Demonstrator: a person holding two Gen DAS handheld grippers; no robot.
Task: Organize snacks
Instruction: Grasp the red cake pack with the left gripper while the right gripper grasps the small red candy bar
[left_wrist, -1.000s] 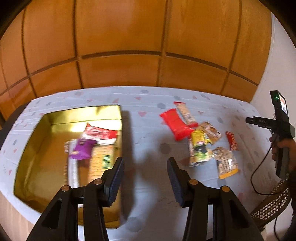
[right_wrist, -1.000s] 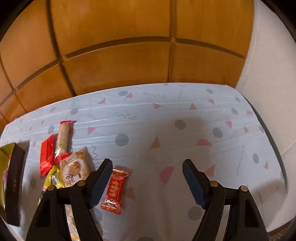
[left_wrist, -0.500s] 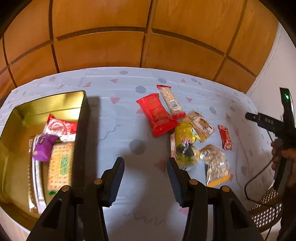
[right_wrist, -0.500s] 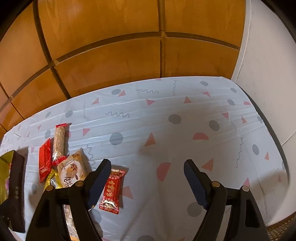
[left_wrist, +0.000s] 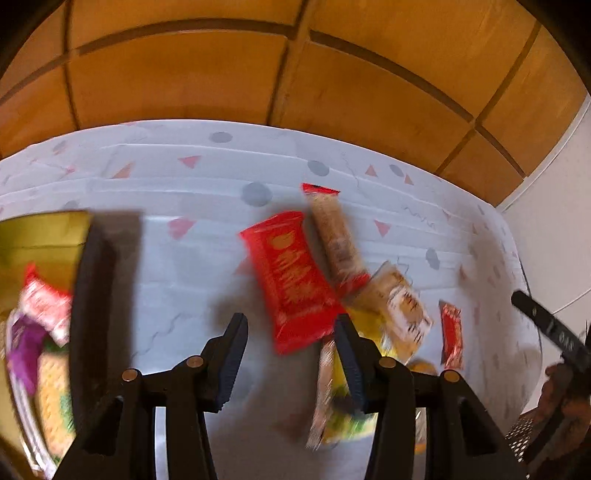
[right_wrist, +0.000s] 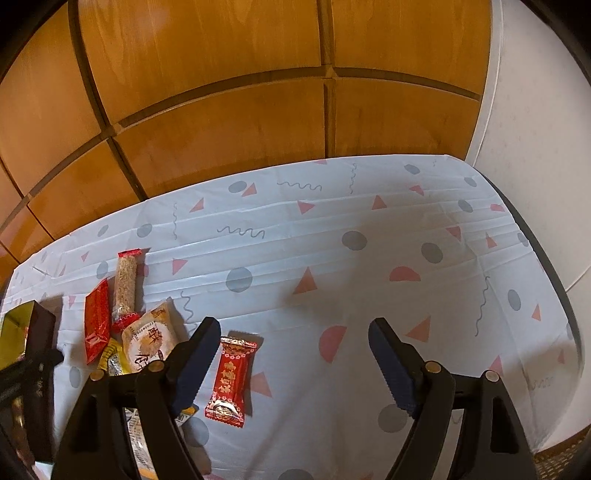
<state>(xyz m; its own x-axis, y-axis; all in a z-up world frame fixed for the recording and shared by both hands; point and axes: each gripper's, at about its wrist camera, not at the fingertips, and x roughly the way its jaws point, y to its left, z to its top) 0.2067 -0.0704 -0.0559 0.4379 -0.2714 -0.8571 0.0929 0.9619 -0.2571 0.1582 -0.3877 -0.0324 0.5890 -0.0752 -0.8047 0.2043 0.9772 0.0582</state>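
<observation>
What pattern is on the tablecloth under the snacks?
The tablecloth is white with grey dots, pink triangles, pink half-circles and grey squiggles, clearest in the right wrist view.

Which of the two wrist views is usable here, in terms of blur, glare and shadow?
Left wrist view: motion-smeared, the large red snack packet and gold tin box soft, only the left tongs crisp. Right wrist view: sharp, print on the small red candy wrapper legible, soft shadows on the patterned tablecloth, no glare.

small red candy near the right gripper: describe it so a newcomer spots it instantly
On the patterned tablecloth, look to the right of the snack pile. The small red candy lies alone between the right gripper jaws, near the left one: twist-end wrapper, gold characters, touching no other snack.
</observation>
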